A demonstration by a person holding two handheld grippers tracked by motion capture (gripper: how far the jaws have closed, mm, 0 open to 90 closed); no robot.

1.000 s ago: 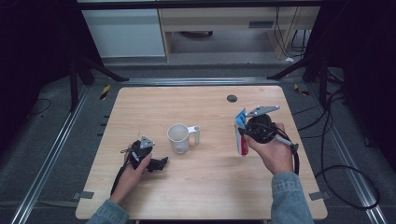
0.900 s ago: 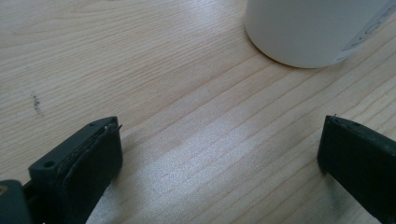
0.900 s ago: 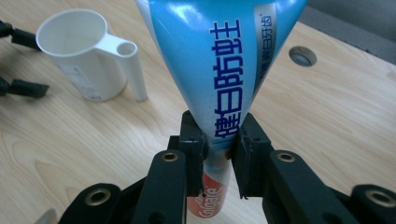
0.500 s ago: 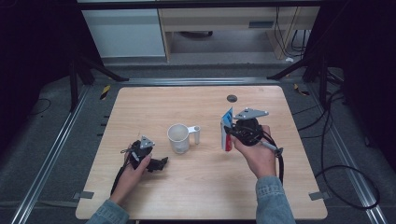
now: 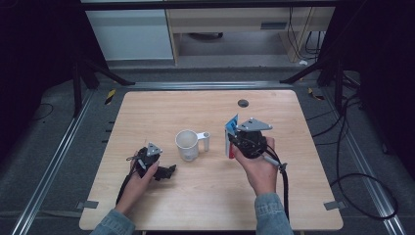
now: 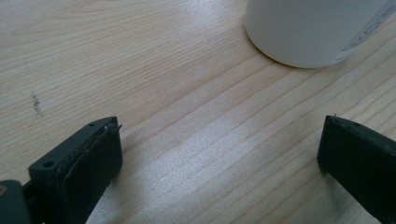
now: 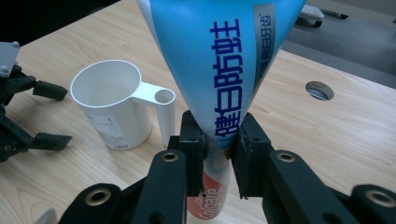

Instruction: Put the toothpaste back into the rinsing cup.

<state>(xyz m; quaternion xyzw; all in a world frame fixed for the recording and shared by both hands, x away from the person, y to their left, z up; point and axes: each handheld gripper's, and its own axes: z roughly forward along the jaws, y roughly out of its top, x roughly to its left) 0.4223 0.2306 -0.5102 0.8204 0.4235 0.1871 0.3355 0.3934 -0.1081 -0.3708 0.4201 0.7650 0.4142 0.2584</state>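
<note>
Blue-and-white toothpaste tube (image 7: 219,70) clamped between right gripper (image 7: 219,158) fingers (image 7: 192,149), pinched low on the body, flat crimped end up, red cap end hanging below the pads. Held off the wooden table (image 5: 303,196), just right of white cup (image 5: 187,145), not touching it. Cup upright, handle turned toward those fingers. Left gripper (image 5: 164,172) resting on the table, fingers (image 6: 79,163) wide apart, nothing between, cup just beyond the tips.
</note>
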